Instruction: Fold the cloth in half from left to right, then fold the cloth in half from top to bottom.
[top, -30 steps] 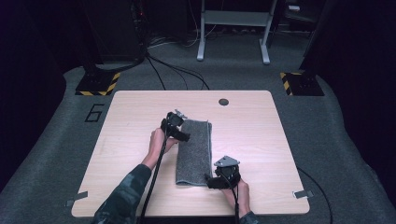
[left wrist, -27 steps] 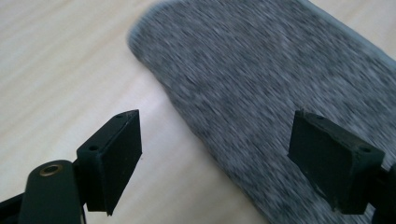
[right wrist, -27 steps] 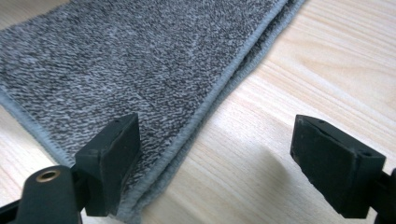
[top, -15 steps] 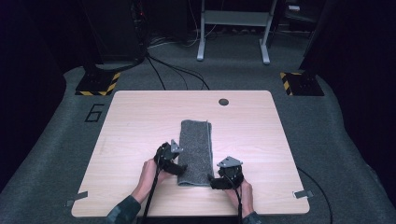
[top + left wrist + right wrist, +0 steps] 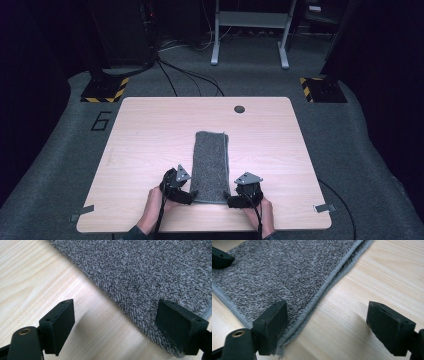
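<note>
**Both tongs at the near end of the folded towel**

Left tongs [image 5: 187, 196] — jaws stood wide apart, holding nothing. In the left gripper view one jaw hung over bare desk [image 5: 150, 130], the other over the towel's near left corner, so the towel's long side edge ran between them.

Right tongs [image 5: 234, 200] — likewise wide open and empty, straddling the near right corner: one jaw above the cloth, the other above wood. The right gripper view showed stacked hemmed edges [image 5: 329, 280] there, so the cloth lay at least doubled.

Grey towel [image 5: 211, 165] — a narrow strip lying flat in the middle of the desk, long axis running straight away from the person. Its near short end sat between the two tongs; its far end stopped short of the round grommet hole [image 5: 239, 109]. Each hand was equally close to its own corner.

Room — bare wood on both sides and beyond; little margin between the near end and the desk's front edge. Judged: a fold away from the person had free space.
</note>
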The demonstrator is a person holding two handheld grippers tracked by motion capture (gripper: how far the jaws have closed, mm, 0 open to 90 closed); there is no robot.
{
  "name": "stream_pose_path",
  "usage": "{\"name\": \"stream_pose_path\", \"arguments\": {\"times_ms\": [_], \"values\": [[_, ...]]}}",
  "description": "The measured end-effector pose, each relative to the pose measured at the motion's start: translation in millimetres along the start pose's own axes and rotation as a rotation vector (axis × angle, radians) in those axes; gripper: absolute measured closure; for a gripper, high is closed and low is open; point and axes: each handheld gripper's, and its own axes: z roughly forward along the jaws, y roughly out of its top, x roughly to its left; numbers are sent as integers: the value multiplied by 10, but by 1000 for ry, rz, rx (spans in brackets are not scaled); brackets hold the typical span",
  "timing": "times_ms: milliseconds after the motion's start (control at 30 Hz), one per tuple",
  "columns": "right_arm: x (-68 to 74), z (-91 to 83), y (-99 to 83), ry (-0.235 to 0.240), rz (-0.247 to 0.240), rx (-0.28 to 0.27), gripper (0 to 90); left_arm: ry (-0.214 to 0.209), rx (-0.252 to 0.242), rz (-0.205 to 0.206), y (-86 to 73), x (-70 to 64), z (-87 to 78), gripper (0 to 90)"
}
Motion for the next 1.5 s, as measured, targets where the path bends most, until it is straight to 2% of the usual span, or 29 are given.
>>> {"name": "stream_pose_path", "arguments": {"times_ms": [33,67,233,333,400,500,600,733,800,900,1033,1100,1133,1333,1500], "values": [[28,-10,-8,2,21,-1,168,2,0,1,-15,-23,-13,155],[22,-22,-20,5,-2,2,168,11,2,-1,-23,-39,-24,155],[74,-71,-64,23,3,9,167,0,-10,-19,-97,-105,-71,155],[84,-87,-80,39,-18,6,162,-11,-10,-25,-131,-129,-104,154],[73,-87,-75,68,-13,17,137,-14,-11,-41,-141,-111,-117,150],[16,-91,-71,117,6,-3,124,-21,-26,-60,-130,-52,-158,139],[-56,-127,-32,127,51,-24,123,-31,-37,-80,-91,27,-196,128],[-199,-170,144,106,56,-39,125,-23,-54,-99,48,190,-223,109],[-274,-161,269,97,52,-37,126,-13,-61,-128,127,287,-201,74],[-380,-117,451,77,56,-39,138,-9,-52,-162,252,521,-129,16],[-515,16,647,58,55,-23,142,-18,-55,-210,367,753,-19,2],[-568,84,715,65,70,-6,141,-5,-49,-209,440,841,19,1],[-614,139,760,65,76,-3,142,-3,-60,-225,489,884,47,0],[-767,358,942,84,85,27,102,-8,-67,-242,711,1067,189,0],[-822,483,1065,89,97,34,59,-15,-37,-242,869,1169,355,1]]}}
